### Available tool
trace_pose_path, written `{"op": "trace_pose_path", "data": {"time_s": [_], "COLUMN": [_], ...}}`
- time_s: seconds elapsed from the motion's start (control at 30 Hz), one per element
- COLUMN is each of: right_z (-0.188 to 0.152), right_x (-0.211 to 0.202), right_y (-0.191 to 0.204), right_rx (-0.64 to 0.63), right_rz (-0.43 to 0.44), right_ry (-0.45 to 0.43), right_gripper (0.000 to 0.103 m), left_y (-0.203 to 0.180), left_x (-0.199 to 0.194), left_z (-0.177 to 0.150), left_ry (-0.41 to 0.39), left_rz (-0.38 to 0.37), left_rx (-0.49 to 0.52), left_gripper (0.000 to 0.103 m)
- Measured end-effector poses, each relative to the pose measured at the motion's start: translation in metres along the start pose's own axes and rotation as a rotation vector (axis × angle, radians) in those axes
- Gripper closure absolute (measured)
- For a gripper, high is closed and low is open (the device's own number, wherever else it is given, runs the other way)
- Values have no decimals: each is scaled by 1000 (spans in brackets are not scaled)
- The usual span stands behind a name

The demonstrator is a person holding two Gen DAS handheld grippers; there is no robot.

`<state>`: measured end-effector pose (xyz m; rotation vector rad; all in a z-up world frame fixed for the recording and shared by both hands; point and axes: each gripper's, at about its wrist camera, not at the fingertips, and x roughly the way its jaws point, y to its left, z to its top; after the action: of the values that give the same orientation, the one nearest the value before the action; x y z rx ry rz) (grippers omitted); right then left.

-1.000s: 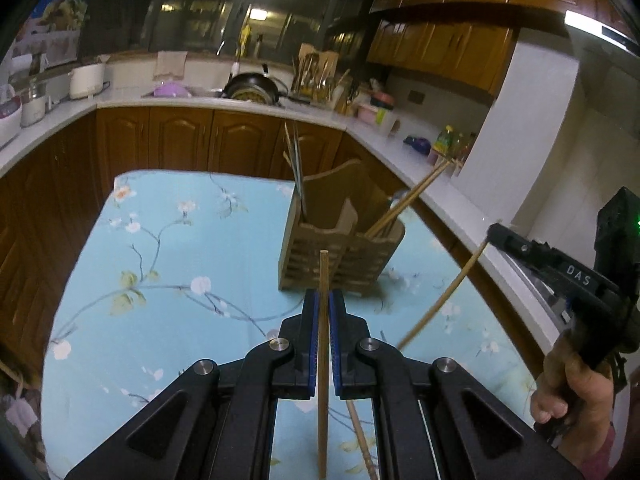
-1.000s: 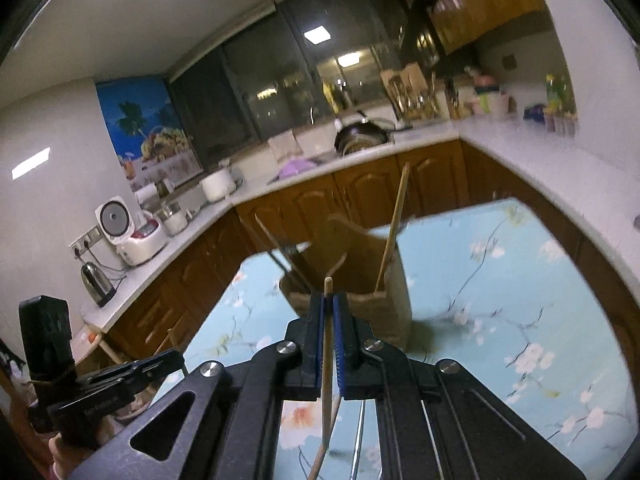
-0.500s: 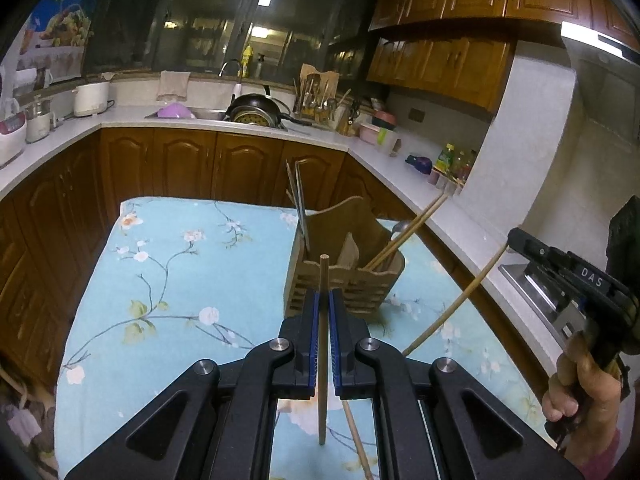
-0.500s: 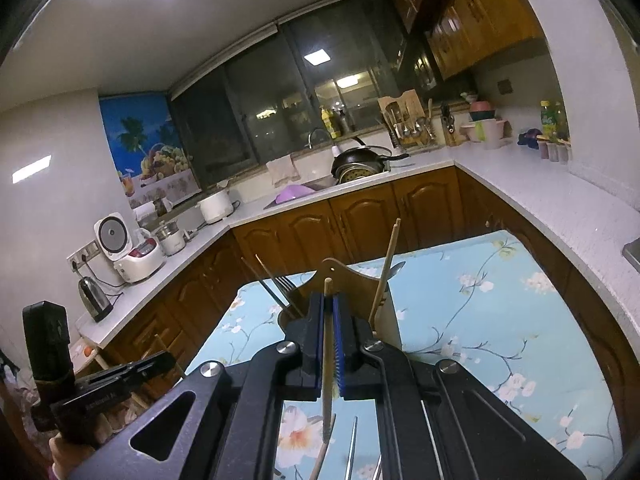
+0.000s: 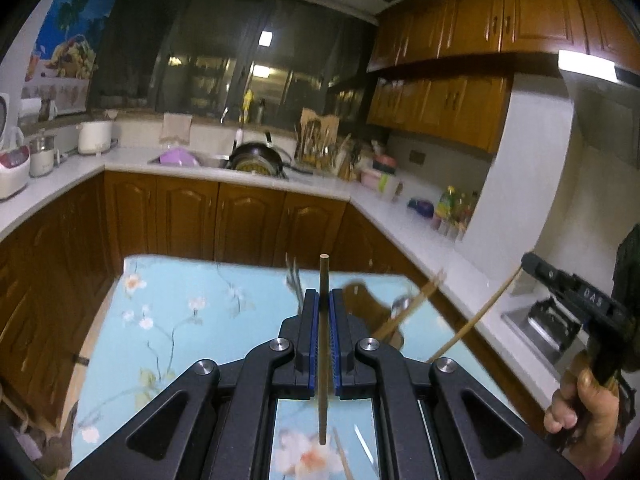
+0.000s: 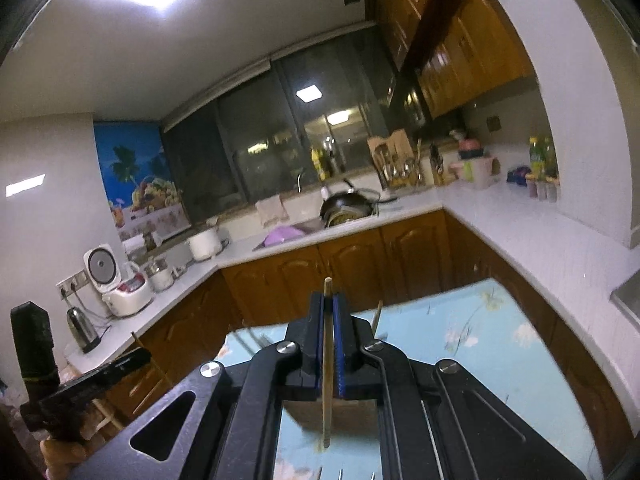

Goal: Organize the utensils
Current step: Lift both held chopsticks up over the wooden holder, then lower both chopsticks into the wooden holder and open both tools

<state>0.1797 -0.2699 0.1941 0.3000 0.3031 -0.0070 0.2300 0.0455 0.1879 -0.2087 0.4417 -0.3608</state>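
Wooden and slim, a chopstick (image 5: 323, 344) stands nearly upright between the blue pads of the left gripper (image 5: 324, 300), whose jaws are pressed narrow on it; its tip rises above the pads and its lower end hangs over the table (image 5: 192, 320). The right gripper (image 6: 330, 304) has its jaws clamped the same way on a second chopstick (image 6: 327, 364). In the left wrist view that gripper shows at the right edge, held by a hand (image 5: 584, 408), its chopstick slanting down to the left. Just ahead of the left jaws, blurred, is the wooden utensil holder (image 5: 364, 308) on the blue floral cloth, with dark utensils (image 5: 294, 280) and another chopstick (image 5: 412, 306) sticking out of it. Beyond are brown cabinets (image 5: 180, 220) and a white counter (image 5: 400, 212).
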Motion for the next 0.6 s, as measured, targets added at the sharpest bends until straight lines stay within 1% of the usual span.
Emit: {"op": "trace_pose_path", "data": {"time_s": [0.13, 0.27, 0.43, 0.53, 0.6], "right_z": [20, 29, 28, 17, 7], "right_x": [10, 23, 43, 51, 57], "right_y": [-2, -2, -3, -6, -9], "right_rx": [-6, -20, -39, -34, -22], "right_rz": [-20, -41, -62, -69, -73], "right_ry": [-53, -78, -82, -82, -70], "right_gripper": [99, 99, 99, 99, 99], "left_y": [0, -4, -1, 0, 1], "left_x": [9, 29, 56, 74, 87], "left_z": [20, 33, 22, 6, -7], "left_ry": [-65, -112, -141, -144, -131], "left_rz": [0, 9, 21, 37, 56], "left_rx": [-5, -1, -22, -35, -36], "left_gripper": [100, 100, 100, 100, 100]}}
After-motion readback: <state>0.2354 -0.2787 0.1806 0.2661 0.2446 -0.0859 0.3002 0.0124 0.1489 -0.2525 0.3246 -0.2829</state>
